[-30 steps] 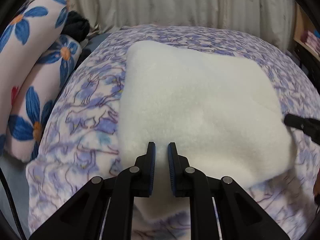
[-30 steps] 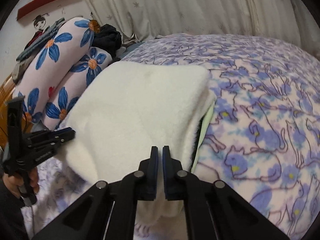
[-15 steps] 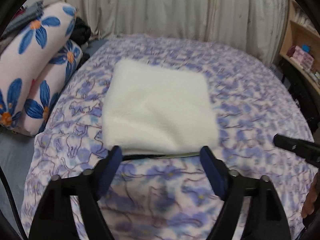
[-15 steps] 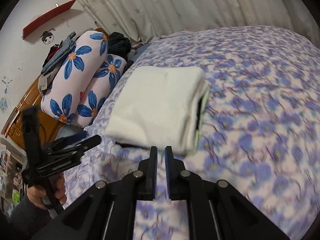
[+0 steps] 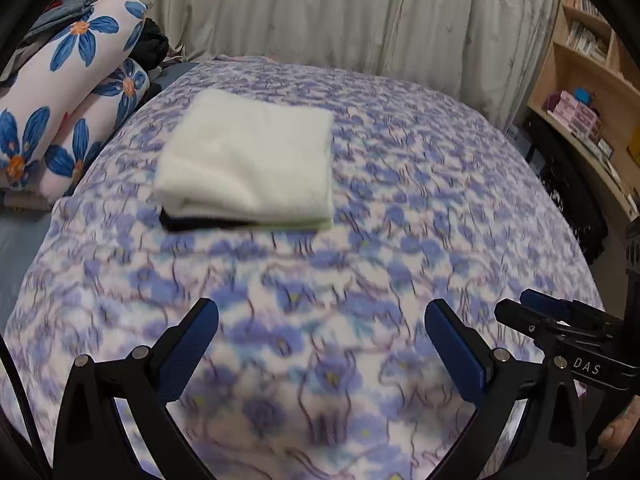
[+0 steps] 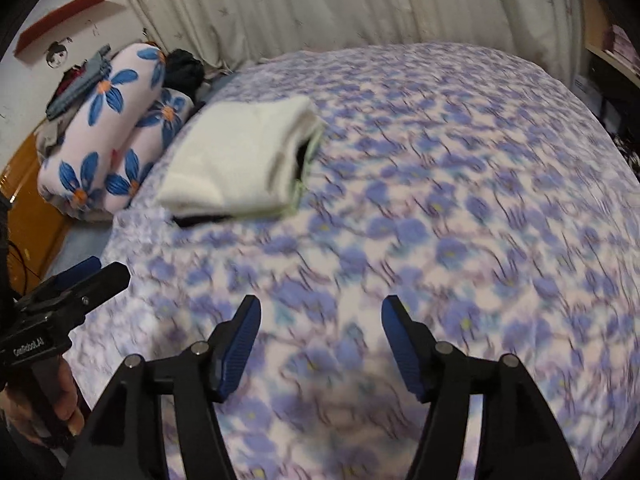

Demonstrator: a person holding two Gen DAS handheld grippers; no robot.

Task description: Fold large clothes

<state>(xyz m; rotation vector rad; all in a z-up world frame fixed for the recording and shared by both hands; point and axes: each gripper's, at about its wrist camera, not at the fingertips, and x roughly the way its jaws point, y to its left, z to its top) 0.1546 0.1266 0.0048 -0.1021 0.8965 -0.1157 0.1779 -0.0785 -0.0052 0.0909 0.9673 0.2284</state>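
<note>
Nearest in each wrist view are the tools themselves: the left gripper (image 5: 322, 344) with its blue-padded jaws spread to their widest, and the right gripper (image 6: 320, 344) with its jaws parted about halfway. Both pairs of jaws have just been opening, and nothing lies between either pair; only the purple floral bedspread (image 5: 400, 208) shows in the gaps. The empty, parted jaws suggest that the garment has been let go and that the fold is probably finished. Each tool also appears at the edge of the other's view, the right gripper low on the right of the left wrist view and the left gripper low on the left of the right wrist view, held by a hand (image 6: 60, 400). Farther off, on the left part of the bed, lies the folded white fleece garment (image 5: 248, 160), a compact, squarish stack resting flat, with a dark layer and a pale green edge showing at its near and right sides. Just beyond it to the left lie two rolled quilts with blue flowers (image 5: 68, 92), stacked against the bed's edge, with dark clothing behind them. Farthest away hangs the pale curtain (image 5: 320, 12); at far right a wooden bookshelf (image 5: 588, 92) holds books and small boxes.
</note>
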